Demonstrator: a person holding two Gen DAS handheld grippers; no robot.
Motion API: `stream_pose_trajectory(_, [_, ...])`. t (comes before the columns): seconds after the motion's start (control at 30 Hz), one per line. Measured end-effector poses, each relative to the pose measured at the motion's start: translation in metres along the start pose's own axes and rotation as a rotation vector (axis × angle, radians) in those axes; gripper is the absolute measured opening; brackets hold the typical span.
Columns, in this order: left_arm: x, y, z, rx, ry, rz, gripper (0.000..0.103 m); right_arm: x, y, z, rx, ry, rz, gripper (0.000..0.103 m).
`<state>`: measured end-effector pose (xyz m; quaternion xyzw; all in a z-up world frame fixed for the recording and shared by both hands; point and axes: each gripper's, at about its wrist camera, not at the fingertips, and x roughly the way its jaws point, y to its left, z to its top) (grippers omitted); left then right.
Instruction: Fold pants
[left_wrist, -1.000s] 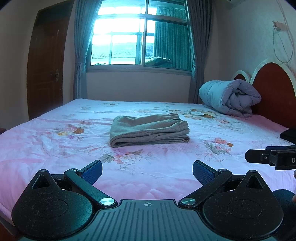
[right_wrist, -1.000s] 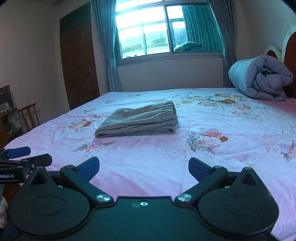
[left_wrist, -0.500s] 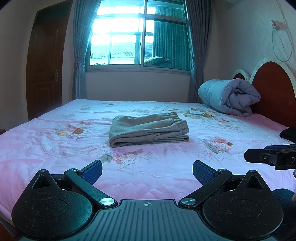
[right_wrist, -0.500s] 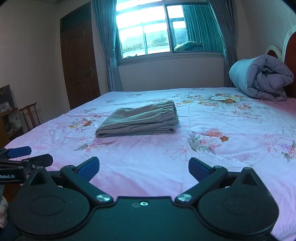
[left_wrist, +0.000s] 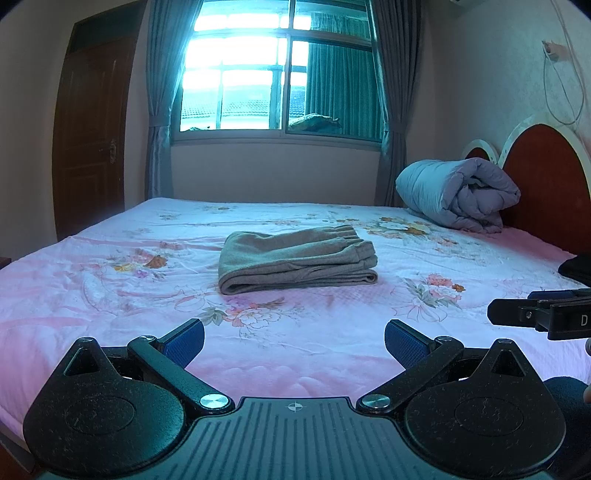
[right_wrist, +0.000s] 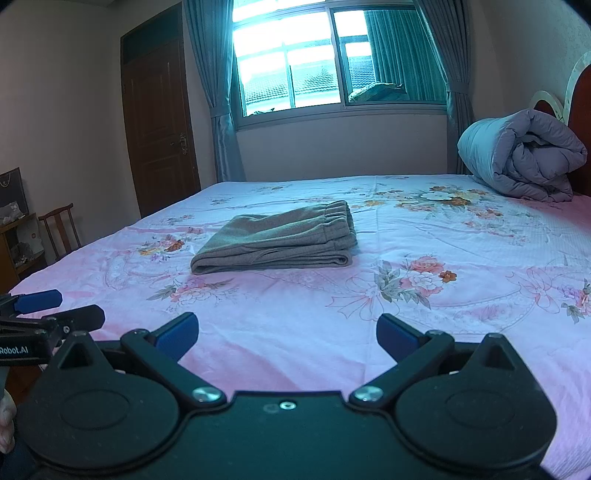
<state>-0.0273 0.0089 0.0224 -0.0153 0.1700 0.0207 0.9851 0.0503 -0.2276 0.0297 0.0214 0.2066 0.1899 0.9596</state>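
The grey-brown pants (left_wrist: 297, 258) lie folded in a compact stack in the middle of the pink floral bed (left_wrist: 110, 288); they also show in the right wrist view (right_wrist: 277, 240). My left gripper (left_wrist: 294, 341) is open and empty, held near the bed's front edge, well short of the pants. My right gripper (right_wrist: 287, 332) is open and empty at a similar distance. The right gripper's tip shows at the right of the left wrist view (left_wrist: 535, 314). The left gripper's tip shows at the left of the right wrist view (right_wrist: 48, 314).
A rolled grey duvet (left_wrist: 458, 192) lies at the head of the bed by the red headboard (left_wrist: 543, 184). A dark item (left_wrist: 576, 267) lies at the bed's right edge. A door (right_wrist: 159, 129), a wooden chair (right_wrist: 61, 229) and a window (left_wrist: 273, 74) lie beyond.
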Motion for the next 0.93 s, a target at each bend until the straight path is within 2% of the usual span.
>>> stream_pose_trajectory(0.93, [-0.0014,-0.0006,0.0,0.025,-0.003,-0.015,0.103,-0.0001,0.0007,0.0001,-0.001,0.0,-0.001,0.097])
